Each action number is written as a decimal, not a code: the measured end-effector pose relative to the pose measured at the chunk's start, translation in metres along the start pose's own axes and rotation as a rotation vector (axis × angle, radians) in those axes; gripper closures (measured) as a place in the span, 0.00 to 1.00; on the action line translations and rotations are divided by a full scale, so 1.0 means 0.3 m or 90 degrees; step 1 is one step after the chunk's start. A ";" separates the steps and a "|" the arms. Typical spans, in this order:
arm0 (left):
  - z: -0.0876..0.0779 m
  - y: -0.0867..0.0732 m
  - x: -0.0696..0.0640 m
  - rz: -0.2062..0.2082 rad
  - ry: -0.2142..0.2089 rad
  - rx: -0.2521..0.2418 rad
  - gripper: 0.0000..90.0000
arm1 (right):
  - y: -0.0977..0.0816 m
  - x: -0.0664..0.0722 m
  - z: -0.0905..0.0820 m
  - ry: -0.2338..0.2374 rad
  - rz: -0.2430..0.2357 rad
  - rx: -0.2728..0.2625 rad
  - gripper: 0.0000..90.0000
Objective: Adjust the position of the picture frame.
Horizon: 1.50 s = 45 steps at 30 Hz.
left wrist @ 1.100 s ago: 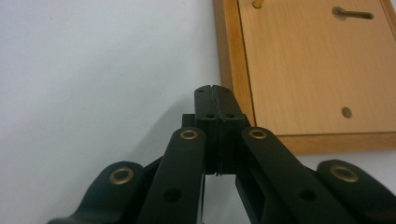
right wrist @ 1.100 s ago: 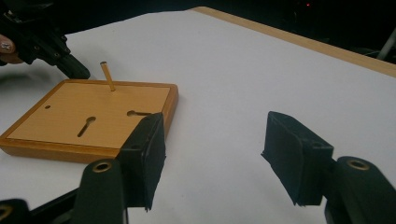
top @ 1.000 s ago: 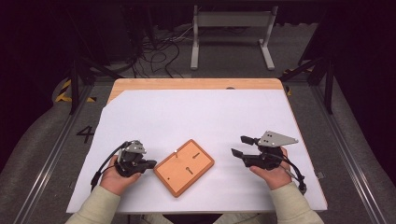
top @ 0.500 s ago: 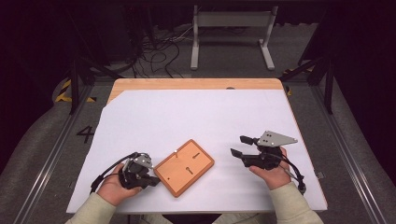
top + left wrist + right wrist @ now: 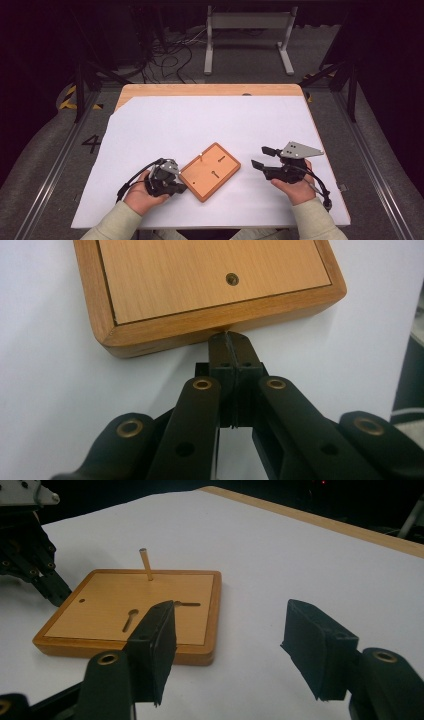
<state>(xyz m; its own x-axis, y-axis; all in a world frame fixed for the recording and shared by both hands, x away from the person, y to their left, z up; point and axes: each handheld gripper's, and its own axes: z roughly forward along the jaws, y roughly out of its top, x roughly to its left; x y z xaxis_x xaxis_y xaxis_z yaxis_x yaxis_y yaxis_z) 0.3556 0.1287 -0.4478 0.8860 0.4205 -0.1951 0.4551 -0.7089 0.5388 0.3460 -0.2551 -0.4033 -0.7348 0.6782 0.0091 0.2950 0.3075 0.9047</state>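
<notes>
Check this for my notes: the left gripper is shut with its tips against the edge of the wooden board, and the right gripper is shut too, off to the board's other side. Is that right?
Not quite. The right gripper is open: the right gripper view shows a wide gap between its jaws, with nothing in it. The rest holds: the left gripper is shut, tips against the edge of the wooden board.

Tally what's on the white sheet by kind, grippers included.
Wooden board: 1
Wooden peg standing in the board: 1
Grippers: 2, left gripper and right gripper
Total: 4
</notes>
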 end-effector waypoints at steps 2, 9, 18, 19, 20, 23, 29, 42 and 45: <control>0.012 0.016 0.004 -0.003 0.005 -0.009 1.00 | -0.004 -0.003 -0.007 -0.004 0.003 0.001 0.43; -0.047 -0.002 0.042 -0.012 0.049 -0.073 1.00 | -0.012 -0.009 -0.027 -0.011 0.010 -0.002 0.43; -0.049 0.003 0.137 -0.124 0.163 -0.129 1.00 | -0.018 -0.007 -0.034 -0.013 0.014 0.001 0.43; -0.038 0.006 0.143 -0.125 0.156 -0.118 1.00 | -0.019 -0.008 -0.036 -0.013 0.015 0.001 0.43; -0.026 0.008 0.145 -0.122 0.144 -0.111 1.00 | -0.019 -0.008 -0.037 -0.014 0.015 0.002 0.43; -0.010 0.014 0.132 -0.100 0.108 -0.091 1.00 | -0.020 -0.007 -0.039 -0.015 0.014 0.000 0.43; -0.005 0.012 0.104 -0.068 0.117 -0.065 1.00 | -0.020 -0.007 -0.044 -0.016 0.015 0.000 0.44; 0.040 0.032 -0.038 0.028 0.000 -0.024 1.00 | -0.018 -0.009 -0.048 -0.021 0.019 0.012 0.53; 0.056 0.048 -0.073 0.057 -0.008 -0.016 1.00 | -0.018 -0.010 -0.050 -0.020 0.021 0.011 0.53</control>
<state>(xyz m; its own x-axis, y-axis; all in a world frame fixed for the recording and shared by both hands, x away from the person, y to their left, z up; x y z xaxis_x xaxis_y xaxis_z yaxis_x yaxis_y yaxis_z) 0.3441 0.0997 -0.4496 0.9244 0.3482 -0.1556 0.3714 -0.7292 0.5747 0.3375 -0.2690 -0.4019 -0.7052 0.7085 0.0250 0.3296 0.2964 0.8964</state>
